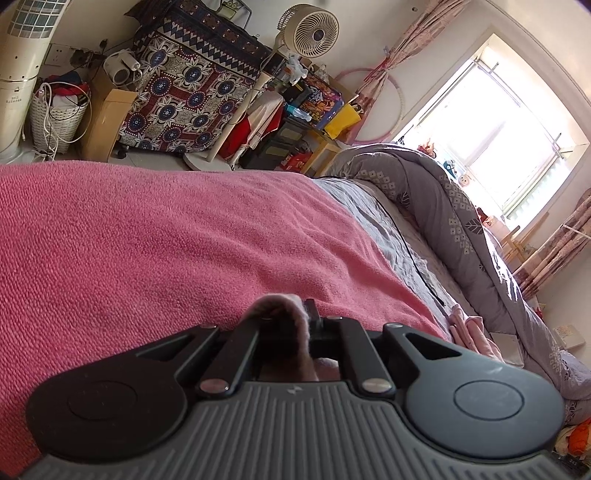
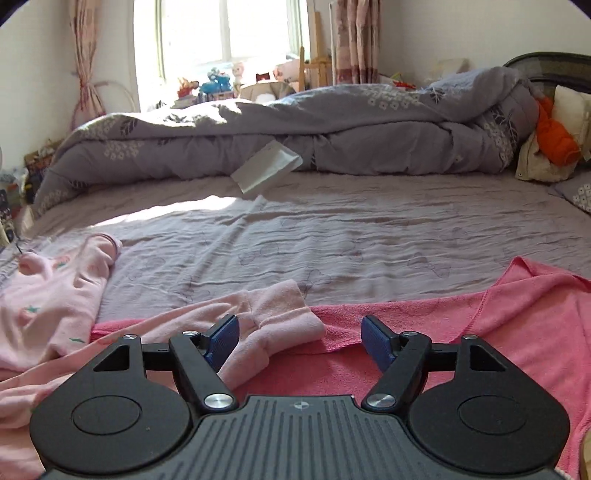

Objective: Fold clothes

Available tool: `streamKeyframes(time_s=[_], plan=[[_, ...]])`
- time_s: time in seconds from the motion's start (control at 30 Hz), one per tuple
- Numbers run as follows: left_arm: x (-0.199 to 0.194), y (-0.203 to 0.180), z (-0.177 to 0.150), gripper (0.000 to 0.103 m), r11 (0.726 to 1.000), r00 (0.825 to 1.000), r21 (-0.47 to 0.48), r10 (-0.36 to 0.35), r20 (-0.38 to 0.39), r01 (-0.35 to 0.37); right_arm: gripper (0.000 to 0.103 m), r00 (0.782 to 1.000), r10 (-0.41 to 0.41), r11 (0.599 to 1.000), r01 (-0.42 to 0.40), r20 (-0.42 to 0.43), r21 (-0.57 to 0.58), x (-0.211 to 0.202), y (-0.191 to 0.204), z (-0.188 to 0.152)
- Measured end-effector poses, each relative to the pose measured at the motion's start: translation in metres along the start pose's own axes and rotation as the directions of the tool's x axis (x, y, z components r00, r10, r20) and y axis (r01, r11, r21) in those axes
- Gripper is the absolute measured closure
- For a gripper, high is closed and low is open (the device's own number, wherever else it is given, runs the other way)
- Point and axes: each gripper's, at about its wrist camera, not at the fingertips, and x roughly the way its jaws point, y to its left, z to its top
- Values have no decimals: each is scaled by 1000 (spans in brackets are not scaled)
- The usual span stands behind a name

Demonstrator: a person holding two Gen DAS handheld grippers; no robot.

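A light pink garment [image 2: 48, 295] with small prints lies at the left on the bed. Its sleeve runs right, and the cuff [image 2: 280, 314] rests on a darker pink towel [image 2: 480, 332]. My right gripper [image 2: 299, 339] is open just above the towel. The cuff lies between its blue pads [image 2: 221, 339], closer to the left one, and neither pad presses on it. My left gripper [image 1: 291, 306] is shut on a fold of light pink fabric [image 1: 280, 301], low over the pink towel [image 1: 147, 240]. More of the pale garment [image 1: 469, 328] shows at the right.
A rolled grey duvet [image 2: 295, 122] runs along the far side of the bed, with a white packet [image 2: 266, 170] against it. Orange cloth [image 2: 554, 136] and pillows sit at the head. Off the bed stand a fan [image 1: 314, 33], a white basket [image 1: 59, 114] and a patterned cover [image 1: 184, 92].
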Motion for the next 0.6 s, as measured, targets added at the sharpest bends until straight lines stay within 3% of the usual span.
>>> streamKeyframes(time_s=[0.1,0.13,0.2,0.27,0.4,0.43,0.47,0.5,0.53,0.6], plan=[[1,-1,3,93,1000,1000,-3,3,-4,-3,21,997,53,998,-51,47,-48,-75,-21,-8],[1,-2,3,93,1000,1000,-3,5,-6,-5,12,995,82,996,-79,48,-44,-97,-28,-15],[0,-3,3,93,1000,1000,-3,7,-8,-7,10,989,139,990,-138,48,-34,-138,-40,-31],[0,-3,3,92,1000,1000,-3,10,-9,-10,10,988,155,988,-155,18,-18,-157,-47,-48],[0,-2,3,92,1000,1000,-7,8,-10,-8,13,984,163,985,-159,-67,64,-143,-44,-74],[0,-1,3,92,1000,1000,-11,5,-9,-5,16,978,185,979,-176,-96,101,-130,-39,-80],[0,-1,2,92,1000,1000,-14,2,-9,-2,32,973,194,976,-179,-124,123,-118,-32,-84],[0,0,2,92,1000,1000,-18,-2,-9,1,55,969,184,975,-158,-167,158,-106,-26,-89],[-1,1,2,92,1000,1000,-21,-5,-9,5,87,962,174,972,-133,-211,193,-95,-19,-93],[-1,2,1,92,1000,1000,-28,-12,-9,12,92,978,122,977,-88,-170,194,-109,-4,-93]])
